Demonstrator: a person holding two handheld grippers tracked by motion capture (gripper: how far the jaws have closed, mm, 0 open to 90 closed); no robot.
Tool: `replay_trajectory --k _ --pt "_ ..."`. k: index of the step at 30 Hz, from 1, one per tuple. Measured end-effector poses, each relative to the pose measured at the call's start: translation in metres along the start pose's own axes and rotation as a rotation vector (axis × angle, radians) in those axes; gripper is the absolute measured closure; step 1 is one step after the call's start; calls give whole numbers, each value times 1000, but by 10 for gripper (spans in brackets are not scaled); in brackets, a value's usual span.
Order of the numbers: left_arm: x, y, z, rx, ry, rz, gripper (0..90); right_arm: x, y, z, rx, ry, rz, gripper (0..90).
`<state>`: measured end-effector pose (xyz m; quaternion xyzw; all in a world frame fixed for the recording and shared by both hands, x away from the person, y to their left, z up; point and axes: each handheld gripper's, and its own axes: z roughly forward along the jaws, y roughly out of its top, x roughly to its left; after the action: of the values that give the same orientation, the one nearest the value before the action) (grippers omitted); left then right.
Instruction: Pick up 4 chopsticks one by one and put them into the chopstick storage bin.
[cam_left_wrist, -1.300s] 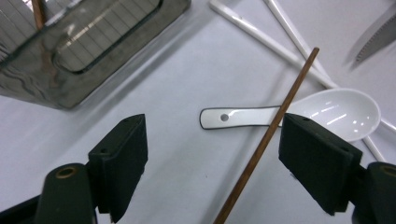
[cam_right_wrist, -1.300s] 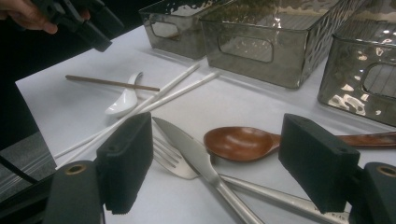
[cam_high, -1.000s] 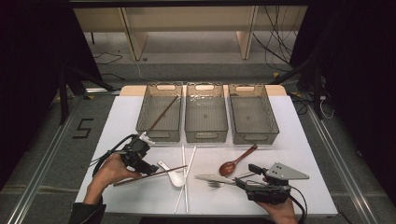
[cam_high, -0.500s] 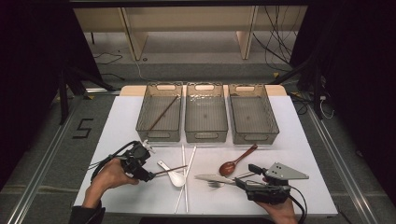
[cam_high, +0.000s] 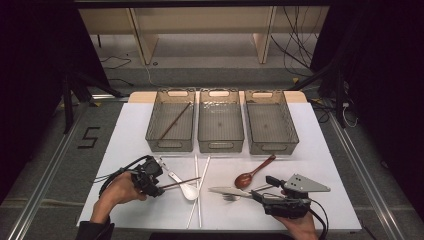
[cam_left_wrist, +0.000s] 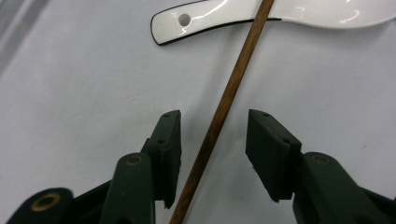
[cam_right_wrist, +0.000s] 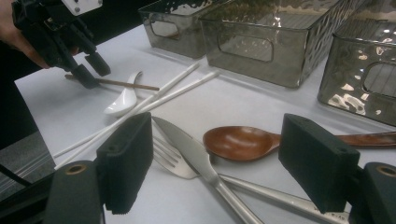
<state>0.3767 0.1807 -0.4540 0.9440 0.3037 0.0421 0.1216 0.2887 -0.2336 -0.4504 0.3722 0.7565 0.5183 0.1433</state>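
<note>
**A staged lab recording bay**

This looks like a lab test station, not a home. A white worktop (cam_high: 320, 150) sits boxed in by black curtains (cam_high: 35, 75) on both sides. Beyond the worktop, loose cables (cam_high: 300, 35) trail over a bare floor under plain wooden furniture (cam_high: 200, 20). Left of the worktop, a "5" (cam_high: 89, 137) is taped to the grey floor beside metal rails (cam_high: 45, 175).

From my remote station: a white-topped counter (cam_high: 320, 150) stands on grey floor (cam_high: 210, 75) marked with a black "5" (cam_high: 88, 137). Beyond it, light wooden shelving (cam_high: 200, 20) and loose cables (cam_high: 295, 45); black curtains (cam_high: 30, 60) darken both sides.
</note>
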Motion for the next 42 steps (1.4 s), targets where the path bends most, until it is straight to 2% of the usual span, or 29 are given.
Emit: replay_trajectory --k 3,11,13,14,16,18,20,21,25,27,35,40,41,42 --pt "1 -1 0 1 2 1 572 0 0 0 -1 0 3 270" --pt "1 -3 5 8 -19 26 671 -1 0 0 0 0 7 270" --pt "0 -3 7 13 -14 37 710 -1 0 -1 -2 0 10 270" --pt "1 -4 7 22 -12 58 730 -2 0 -1 -3 -1 8 270" --pt "0 -4 7 9 -17 76 766 -2 0 -1 0 -1 9 270" --pt "0 -5 7 8 -15 116 820 -2 0 -1 0 -1 8 270" --pt "0 -6 7 -7 -28 123 833 -1 0 -1 1 0 4 271" --pt "0 -6 6 -1 -30 146 835 -1 0 -1 2 -2 5 270" --pt "-2 -6 4 -34 -33 146 840 -1 0 0 2 -2 2 271" --pt "-1 -6 1 -28 -31 163 840 -1 0 0 4 -2 -1 270" --pt "-4 -3 -8 -68 -16 164 841 -1 0 -1 4 -3 -1 270" --pt "-4 -2 -16 -118 1 149 841 -1 0 -1 4 -4 -3 270" --pt "-2 -2 -20 -149 13 129 841 -1 0 -1 5 -3 -2 271" --pt "-2 -2 -20 -149 13 129 841 -1 0 -1 5 -3 -2 271"
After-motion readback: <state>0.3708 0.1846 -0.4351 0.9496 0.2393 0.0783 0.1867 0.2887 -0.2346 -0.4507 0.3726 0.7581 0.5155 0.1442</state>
